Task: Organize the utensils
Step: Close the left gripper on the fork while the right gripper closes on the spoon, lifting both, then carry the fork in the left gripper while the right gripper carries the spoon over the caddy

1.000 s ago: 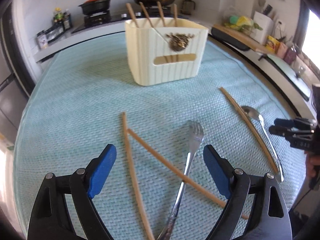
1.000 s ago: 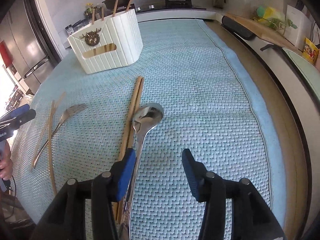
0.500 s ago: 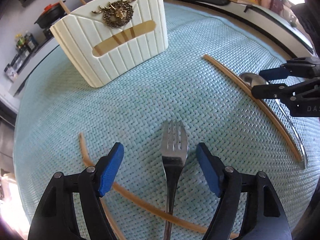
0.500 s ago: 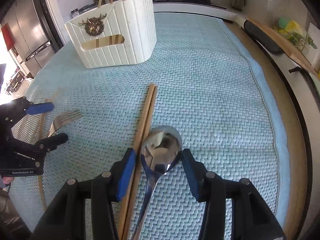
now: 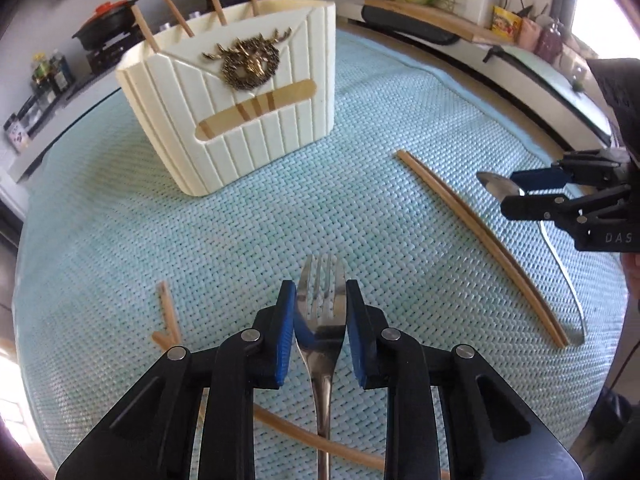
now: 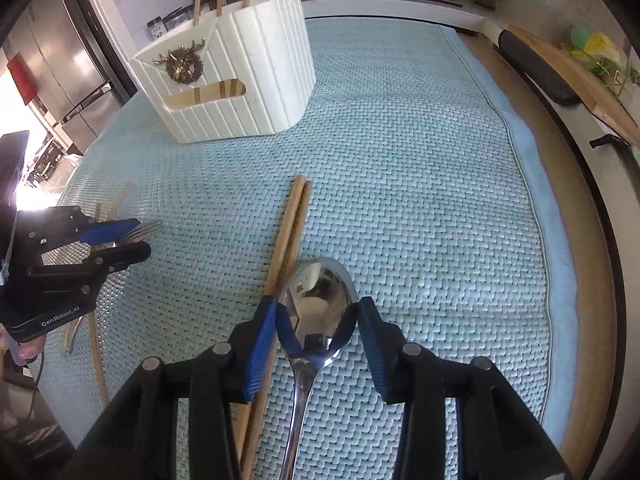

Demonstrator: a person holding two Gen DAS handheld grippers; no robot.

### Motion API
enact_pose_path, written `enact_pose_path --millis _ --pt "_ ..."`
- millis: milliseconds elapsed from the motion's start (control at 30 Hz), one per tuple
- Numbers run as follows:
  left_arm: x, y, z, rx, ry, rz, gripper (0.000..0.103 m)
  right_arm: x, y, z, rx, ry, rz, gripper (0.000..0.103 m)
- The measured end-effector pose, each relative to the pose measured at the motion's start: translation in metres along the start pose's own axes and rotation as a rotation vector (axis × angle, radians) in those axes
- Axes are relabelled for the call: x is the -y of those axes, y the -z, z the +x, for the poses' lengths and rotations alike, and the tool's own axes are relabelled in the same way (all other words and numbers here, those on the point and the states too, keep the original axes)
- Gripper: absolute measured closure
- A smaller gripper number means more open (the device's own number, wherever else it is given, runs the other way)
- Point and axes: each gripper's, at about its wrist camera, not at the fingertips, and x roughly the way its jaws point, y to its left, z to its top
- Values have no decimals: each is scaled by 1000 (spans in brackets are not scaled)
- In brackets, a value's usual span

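A metal fork point(image 5: 322, 304) lies on the woven blue mat point(image 5: 360, 216). My left gripper point(image 5: 321, 312) is shut on the fork's head, its blue pads against both sides. A metal spoon point(image 6: 318, 304) lies beside a pair of wooden chopsticks point(image 6: 290, 232). My right gripper point(image 6: 318, 320) is shut on the spoon's bowl, pads touching its edges. A cream ribbed utensil holder point(image 5: 240, 96) with a brass deer emblem stands beyond, with several chopsticks in it. The holder also shows in the right wrist view point(image 6: 236, 72). Two loose chopsticks point(image 5: 168, 316) lie crossed under the left gripper.
The mat covers a round table with a wooden rim point(image 6: 588, 240) at the right. A counter behind carries a stove with pans point(image 5: 108, 28), bottles and a cutting board point(image 5: 424, 12). A fridge point(image 6: 60, 64) stands at the left.
Both grippers have moved down onto the mat and closed: the left jaws went from wide open to shut on the fork, the right jaws narrowed onto the spoon's bowl.
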Motion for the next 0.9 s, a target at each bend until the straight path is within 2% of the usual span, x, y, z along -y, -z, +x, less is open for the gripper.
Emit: enact_pose_path --millis 267,467,667,900 --pt "-25 5 -70 168 1 -78 80 -11 1 -52 123 -11 -30 61" --pt "-34 1 -108 280 18 -126 80 -31 6 -90 233 -23 -61 61" --pt "-36 2 -126 337 21 -155 80 -44 19 -116 310 -29 -64 61" --pt "-40 12 -136 363 17 -181 80 -55 30 -137 382 -37 -73 61"
